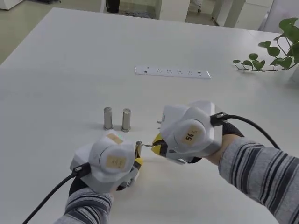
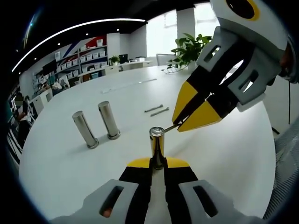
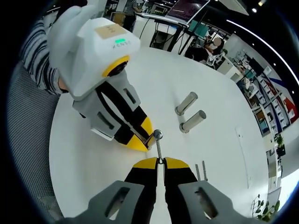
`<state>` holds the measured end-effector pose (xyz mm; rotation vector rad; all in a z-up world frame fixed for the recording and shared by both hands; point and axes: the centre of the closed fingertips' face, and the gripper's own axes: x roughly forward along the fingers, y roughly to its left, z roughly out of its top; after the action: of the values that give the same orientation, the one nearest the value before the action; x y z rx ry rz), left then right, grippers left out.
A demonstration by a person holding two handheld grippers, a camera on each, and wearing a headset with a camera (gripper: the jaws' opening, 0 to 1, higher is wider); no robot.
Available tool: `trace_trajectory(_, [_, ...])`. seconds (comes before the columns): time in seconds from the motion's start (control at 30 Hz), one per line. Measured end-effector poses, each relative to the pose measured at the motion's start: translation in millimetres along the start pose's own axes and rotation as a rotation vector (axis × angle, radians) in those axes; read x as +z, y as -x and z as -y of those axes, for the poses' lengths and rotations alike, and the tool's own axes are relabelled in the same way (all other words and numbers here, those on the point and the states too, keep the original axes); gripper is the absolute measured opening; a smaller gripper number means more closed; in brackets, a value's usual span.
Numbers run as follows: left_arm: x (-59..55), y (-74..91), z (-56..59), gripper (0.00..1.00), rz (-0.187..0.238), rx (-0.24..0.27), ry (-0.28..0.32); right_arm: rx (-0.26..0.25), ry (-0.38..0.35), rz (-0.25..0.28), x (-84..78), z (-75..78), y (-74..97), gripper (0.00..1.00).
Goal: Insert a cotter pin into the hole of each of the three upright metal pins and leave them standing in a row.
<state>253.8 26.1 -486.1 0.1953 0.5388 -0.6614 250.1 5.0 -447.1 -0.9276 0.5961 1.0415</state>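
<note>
Cotter pin [image 3: 159, 148] is pinched between the closed jaws of the right gripper [image 3: 160, 162], lying level and pointing at the head of a metal pin [image 2: 157, 145]. Its tip meets that pin near the top; whether it sits in the hole cannot be told. The left gripper [image 2: 158, 163] is clamped low on this pin and holds it upright on the table [image 1: 70, 70]. In the head view the left hand, in a striped sleeve, lies low at the near left with its gripper aimed forward and to the right. The right hand reaches in from the right, with its gripper [image 1: 156, 145] aimed left, so the two sets of yellow tips nearly meet at the pin. There are three metal pins: the held one and two more [image 1: 108, 117] [image 1: 126, 119] standing side by side just behind it. There are three cotter pins: the held one and two spares [image 2: 154, 108] [image 2: 160, 111] lying side by side on the table nearby.
</note>
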Motion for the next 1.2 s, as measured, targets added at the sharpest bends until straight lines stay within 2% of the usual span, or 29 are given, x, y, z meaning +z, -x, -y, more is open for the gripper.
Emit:
trace_trajectory(0.2, [0.2,-0.3,-0.7,0.05,0.003,0.001,0.011,-0.001,0.001,-0.001,2.9,1.4,-0.9,0.00])
trace_trajectory(0.33, [0.4,-0.7,0.6,0.05,0.002,0.000,0.004,0.007,0.013,0.016,11.4,-2.4,-1.9,0.00])
trace_trajectory(0.63, [1.2,0.0,1.8,0.05,0.001,-0.003,0.004,0.007,0.024,0.015,13.5,-3.0,-5.0,0.00])
trace_trajectory(1.0, [1.4,-0.9,2.6,0.06,0.004,-0.004,0.002,0.013,-0.005,0.038,16.1,-2.6,-4.3,0.00])
trace_trajectory(1.2, [1.4,-1.2,2.5,0.06,0.005,-0.002,0.000,0.001,-0.006,0.048,15.9,-1.2,-1.6,0.05])
